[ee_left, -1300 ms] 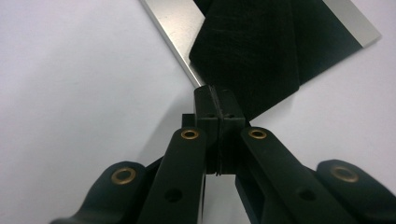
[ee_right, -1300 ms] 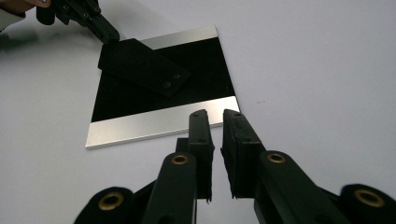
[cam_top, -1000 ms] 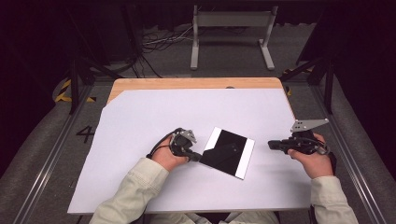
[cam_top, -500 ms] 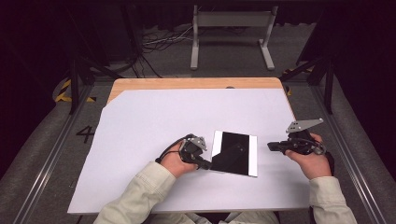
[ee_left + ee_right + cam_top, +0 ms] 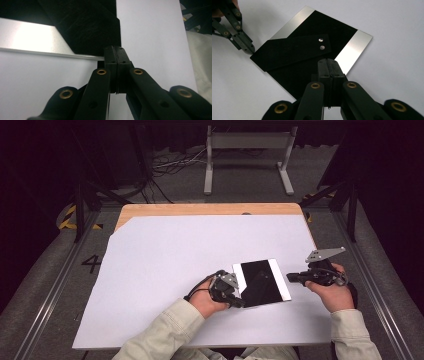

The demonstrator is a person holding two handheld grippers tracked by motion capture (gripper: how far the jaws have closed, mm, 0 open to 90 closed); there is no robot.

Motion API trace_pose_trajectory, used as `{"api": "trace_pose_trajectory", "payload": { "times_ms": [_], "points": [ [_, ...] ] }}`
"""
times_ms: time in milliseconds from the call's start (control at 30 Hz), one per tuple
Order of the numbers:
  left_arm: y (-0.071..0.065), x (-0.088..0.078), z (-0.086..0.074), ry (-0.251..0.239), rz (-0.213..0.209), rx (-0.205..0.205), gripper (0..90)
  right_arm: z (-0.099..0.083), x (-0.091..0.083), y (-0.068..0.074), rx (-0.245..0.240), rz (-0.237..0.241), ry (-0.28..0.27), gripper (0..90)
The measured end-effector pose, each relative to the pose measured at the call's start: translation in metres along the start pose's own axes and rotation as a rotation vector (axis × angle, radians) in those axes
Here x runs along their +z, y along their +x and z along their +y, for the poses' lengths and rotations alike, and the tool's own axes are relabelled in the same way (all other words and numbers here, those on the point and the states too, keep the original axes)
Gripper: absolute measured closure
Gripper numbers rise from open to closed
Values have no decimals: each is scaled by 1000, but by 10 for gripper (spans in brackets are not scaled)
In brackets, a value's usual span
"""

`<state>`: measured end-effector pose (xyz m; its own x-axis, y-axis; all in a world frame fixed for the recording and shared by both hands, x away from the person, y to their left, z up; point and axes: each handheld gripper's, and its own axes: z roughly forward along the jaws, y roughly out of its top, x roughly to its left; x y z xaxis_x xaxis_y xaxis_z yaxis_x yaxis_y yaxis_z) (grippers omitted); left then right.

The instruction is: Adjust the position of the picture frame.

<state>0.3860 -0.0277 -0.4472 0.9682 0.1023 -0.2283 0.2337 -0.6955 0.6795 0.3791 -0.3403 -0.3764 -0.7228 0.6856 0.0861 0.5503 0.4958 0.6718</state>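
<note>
One black plate (image 5: 261, 282), two closed claws

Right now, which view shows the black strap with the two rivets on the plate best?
The right gripper view: the strap lies unobstructed across the black, silver-edged plate, both rivets plain. The high view shows the plate whole but no strap detail. The left gripper view catches just its corner, close and dark.

One sign can be read: a dark numeral "4" (image 5: 92, 263), painted on the grey floor (image 5: 60, 285) just left of the table (image 5: 150, 210), near the table's front left corner. Farther back along that side, yellow-and-black hazard stripes (image 5: 67, 217) mark the floor. Nothing else carries readable text.
</note>
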Motion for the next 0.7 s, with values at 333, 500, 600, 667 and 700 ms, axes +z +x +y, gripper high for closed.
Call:
{"api": "trace_pose_trajectory", "payload": {
  "times_ms": [333,500,600,667,700],
  "points": [
    [1,-11,-4,-20,44,13,900,0,7,-5,6,-47,5,898],
    [10,-32,-17,-37,102,-31,900,4,14,-8,22,-71,2,899],
    [15,-45,-26,-47,134,-50,896,8,20,-14,48,-87,-12,899],
    [19,-54,-32,-67,156,-73,890,13,26,-18,66,-100,-8,899],
    [21,-60,-35,-68,173,-83,890,15,30,-21,79,-108,1,899]
  ]
}}
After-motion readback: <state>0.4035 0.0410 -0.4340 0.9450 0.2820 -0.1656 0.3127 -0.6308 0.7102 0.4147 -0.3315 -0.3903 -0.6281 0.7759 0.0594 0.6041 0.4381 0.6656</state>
